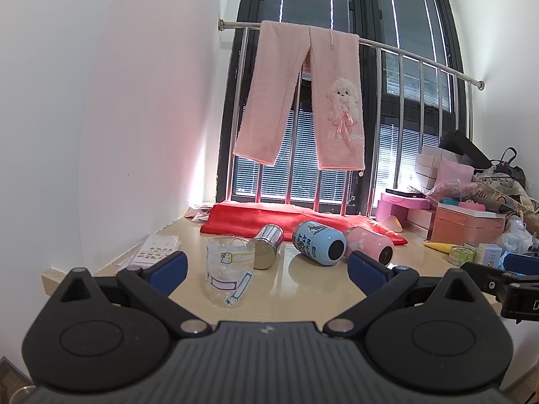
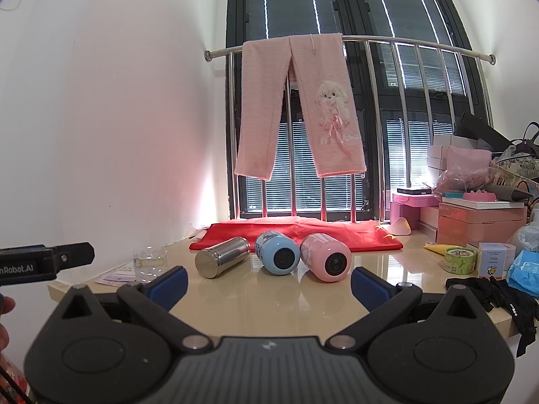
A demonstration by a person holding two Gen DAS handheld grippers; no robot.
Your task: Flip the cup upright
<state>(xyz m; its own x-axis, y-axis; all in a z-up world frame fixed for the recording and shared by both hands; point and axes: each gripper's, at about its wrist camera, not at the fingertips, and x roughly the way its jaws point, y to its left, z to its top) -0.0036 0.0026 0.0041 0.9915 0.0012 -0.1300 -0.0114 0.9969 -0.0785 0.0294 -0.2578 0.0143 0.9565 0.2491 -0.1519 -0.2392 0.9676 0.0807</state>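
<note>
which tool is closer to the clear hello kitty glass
Left. The left tool is open right in front of the clear glass, which stands just ahead between its fingers. The right tool faces the lying cups, with the glass off to its left.

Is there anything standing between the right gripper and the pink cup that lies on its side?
Nothing visible. In the right wrist view the open right gripper faces the pink cup across bare table. The blue cup lies on its side close to the pink cup's left, beside the path, not in it.
</note>
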